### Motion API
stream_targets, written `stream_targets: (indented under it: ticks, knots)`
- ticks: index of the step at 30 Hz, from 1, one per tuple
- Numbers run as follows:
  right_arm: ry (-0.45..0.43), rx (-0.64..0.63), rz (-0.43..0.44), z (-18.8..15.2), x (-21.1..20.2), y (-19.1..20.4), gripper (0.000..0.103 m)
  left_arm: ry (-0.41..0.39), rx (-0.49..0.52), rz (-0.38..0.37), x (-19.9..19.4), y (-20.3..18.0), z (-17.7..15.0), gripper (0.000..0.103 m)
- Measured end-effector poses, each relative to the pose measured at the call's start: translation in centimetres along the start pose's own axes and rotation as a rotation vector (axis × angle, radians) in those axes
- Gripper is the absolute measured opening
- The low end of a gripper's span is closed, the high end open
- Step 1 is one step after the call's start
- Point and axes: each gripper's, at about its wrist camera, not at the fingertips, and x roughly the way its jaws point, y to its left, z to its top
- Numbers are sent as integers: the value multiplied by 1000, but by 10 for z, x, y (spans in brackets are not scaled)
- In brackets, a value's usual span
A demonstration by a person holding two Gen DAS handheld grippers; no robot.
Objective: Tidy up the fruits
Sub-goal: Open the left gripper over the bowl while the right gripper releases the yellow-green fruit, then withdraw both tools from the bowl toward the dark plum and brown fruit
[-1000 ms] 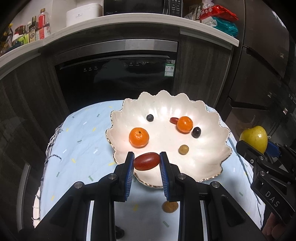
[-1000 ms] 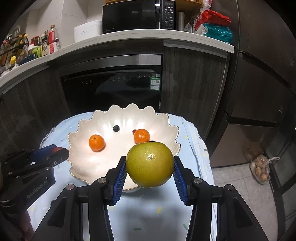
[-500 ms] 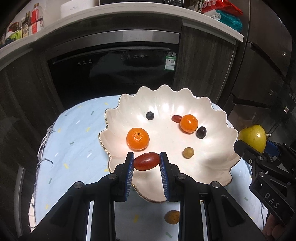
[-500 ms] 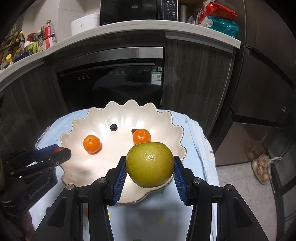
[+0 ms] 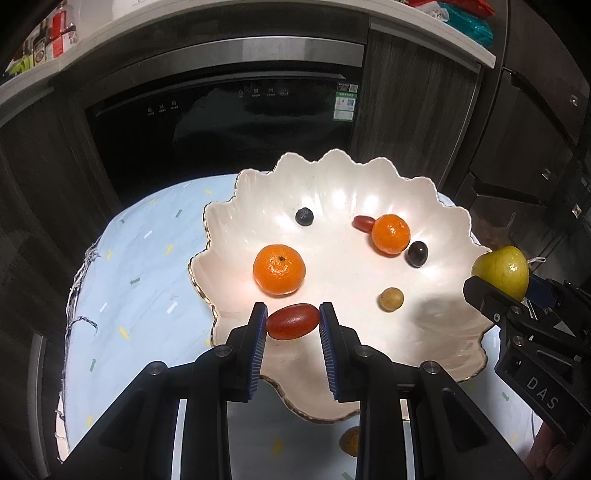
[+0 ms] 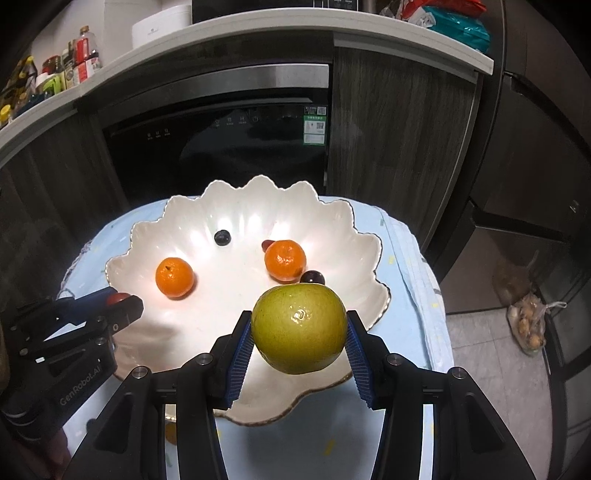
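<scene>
A small brown fruit [image 5: 350,441] in front of the scalloped bowl [image 5: 436,343] is half hidden. "DAS" is read on the right gripper [image 6: 298,345], by which a green apple [image 6: 298,328] is clamped above the bowl's near rim. The left gripper's [image 5: 293,322] jaws were just opening slightly; a red date [image 5: 293,321] is still gripped above that rim.

Two fisheye pictures of a dim kitchen, each fading to black at rounded corners. Straight edges bow strongly: the counter [image 5: 236,22] curves like an arch across the far side. Light falls from above onto the white bowl [image 5: 436,354], which is the brightest thing and shows washed-out glare patches on its far wall. Soft grey shadows lie in the bowl beside each orange [image 5: 279,270] and near the right rim. The green fruit [image 6: 299,328] carries a small bright highlight. The black oven door [image 6: 221,155] gives faint reflections. Focus is sharp at the centre, softer at the edges; far bottles [image 6: 79,55] are slightly smeared
</scene>
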Motion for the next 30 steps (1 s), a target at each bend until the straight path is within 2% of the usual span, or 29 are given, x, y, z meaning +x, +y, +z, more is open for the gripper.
stream_targets:
  ticks: [4, 6, 8, 11, 13, 16, 30]
  knots:
    - [13, 5, -2, 0, 3, 0, 51, -15, 8, 26, -1, 1, -1, 45]
    - [-2, 1, -20, 1, 1, 1, 57, -17, 13, 36, -1, 2, -1, 52]
    - [-20, 1, -31, 2, -3, 1, 70, -16, -2, 32, -2, 5, -1, 58]
    - [-46, 3, -51, 5, -9, 0, 76, -19, -19, 31, -6, 7, -2, 69]
    - [-54, 5, -55, 6, -12, 0, 77, -29, -29, 34, -10, 8, -3, 80]
    - [-60, 8, -56, 7, -16, 0, 77, -49, -35, 44, -19, 9, -4, 88]
    - [-111, -2, -57, 7, -49, 8, 77, -110, -36, 69, -60, 16, -7, 92]
